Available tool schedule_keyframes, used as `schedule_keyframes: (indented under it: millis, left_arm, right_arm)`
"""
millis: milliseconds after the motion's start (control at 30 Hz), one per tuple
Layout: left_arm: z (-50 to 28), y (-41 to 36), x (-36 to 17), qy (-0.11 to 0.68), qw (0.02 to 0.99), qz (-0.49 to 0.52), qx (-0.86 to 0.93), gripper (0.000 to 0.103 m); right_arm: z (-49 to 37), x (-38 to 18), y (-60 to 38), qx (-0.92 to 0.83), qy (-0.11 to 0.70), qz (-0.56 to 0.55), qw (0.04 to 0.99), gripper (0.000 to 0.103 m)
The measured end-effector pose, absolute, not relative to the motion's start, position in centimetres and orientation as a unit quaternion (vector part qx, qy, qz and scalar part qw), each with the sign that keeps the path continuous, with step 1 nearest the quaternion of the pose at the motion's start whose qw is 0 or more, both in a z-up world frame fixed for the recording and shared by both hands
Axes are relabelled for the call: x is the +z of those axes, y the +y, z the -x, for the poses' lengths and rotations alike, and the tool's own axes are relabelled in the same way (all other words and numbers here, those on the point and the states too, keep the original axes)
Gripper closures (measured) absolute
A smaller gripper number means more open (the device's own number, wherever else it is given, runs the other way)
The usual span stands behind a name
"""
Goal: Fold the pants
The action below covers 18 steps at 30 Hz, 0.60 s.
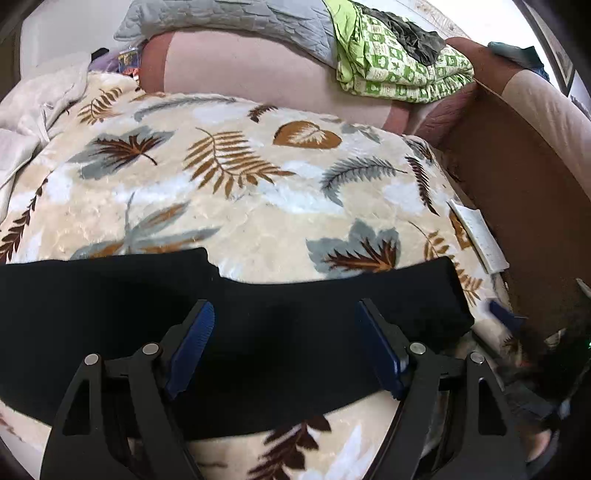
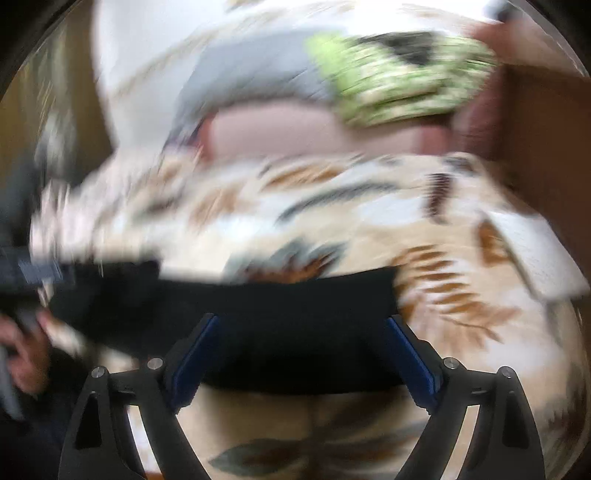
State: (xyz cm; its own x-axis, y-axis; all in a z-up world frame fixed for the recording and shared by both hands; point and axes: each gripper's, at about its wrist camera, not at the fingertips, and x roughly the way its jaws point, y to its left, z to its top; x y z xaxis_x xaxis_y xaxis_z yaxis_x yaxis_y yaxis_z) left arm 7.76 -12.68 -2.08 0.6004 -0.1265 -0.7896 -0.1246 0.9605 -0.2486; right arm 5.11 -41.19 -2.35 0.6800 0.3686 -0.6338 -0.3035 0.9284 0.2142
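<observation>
Pants (image 1: 258, 332), black and folded into a long flat band, are lying across the near edge of the leaf-print blanket (image 1: 240, 206) that is covering the bed. The left tool (image 1: 284, 336) is hovering just over the middle of that band with its blue-padded fingers (image 1: 195, 343) spread wide, one on either side, gripping nothing. The band's right end is stopping short of the blanket's right edge, near a white strip (image 1: 480, 236) lying beside the brown side panel (image 1: 524, 192).

The right wrist view is heavily blurred. The right tool (image 2: 301, 354) is likewise standing wide, its fingers (image 2: 410, 362) straddling the pants (image 2: 258, 325) near their right end, with nothing clamped between them; whether the pads are touching the cloth cannot be told.

At the far edge of the bed, a green patterned cloth (image 1: 399, 70) and a grey quilt (image 1: 236, 22) are sitting piled on a pink cushion (image 1: 251, 74).
</observation>
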Motion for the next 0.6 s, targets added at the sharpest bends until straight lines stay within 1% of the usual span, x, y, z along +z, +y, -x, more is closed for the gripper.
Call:
schedule_keyframes:
  millis: [33, 100, 167, 233, 333, 400, 433, 533, 600]
  left_arm:
    - [-7.9, -12.5, -2.4, 0.449, 0.880, 0.154, 0.003, 0.024]
    - [-8.0, -11.9, -3.1, 0.454, 0.871, 0.190, -0.004, 0.024]
    - [-8.1, -11.4, -3.5, 0.457, 0.863, 0.215, -0.005, 0.024]
    - [-8.1, -10.5, -3.9, 0.455, 0.856, 0.246, -0.004, 0.024]
    - [-8.1, -9.5, -4.7, 0.464, 0.838, 0.287, -0.009, 0.024]
    - [-8.1, -9.6, -4.9, 0.471, 0.833, 0.292, -0.014, 0.024]
    - [-8.0, -9.8, -4.8, 0.471, 0.834, 0.288, -0.018, 0.024]
    - [-7.8, -10.5, -4.3, 0.466, 0.843, 0.266, -0.021, 0.024]
    - [-7.8, -10.7, -4.2, 0.467, 0.847, 0.253, -0.023, 0.024]
  right_arm:
    - [-5.2, -2.1, -43.2, 0.174, 0.350, -0.091, 0.916, 0.012]
    - [-5.3, -2.7, -48.1, 0.166, 0.349, -0.219, 0.896, 0.012]
    - [-5.9, -4.6, -52.0, 0.175, 0.358, -0.359, 0.844, 0.013]
    - [-6.3, -6.9, -53.8, 0.192, 0.376, -0.450, 0.787, 0.014]
    - [-7.5, -8.3, -53.5, 0.197, 0.417, -0.461, 0.758, 0.014]
    - [-8.2, -9.1, -52.3, 0.209, 0.440, -0.456, 0.745, 0.014]
    - [-8.6, -9.3, -51.7, 0.211, 0.449, -0.454, 0.740, 0.015]
    - [-8.9, -10.8, -51.1, 0.173, 0.475, -0.450, 0.736, 0.025]
    - [-9.1, -11.0, -51.4, 0.164, 0.466, -0.473, 0.730, 0.025]
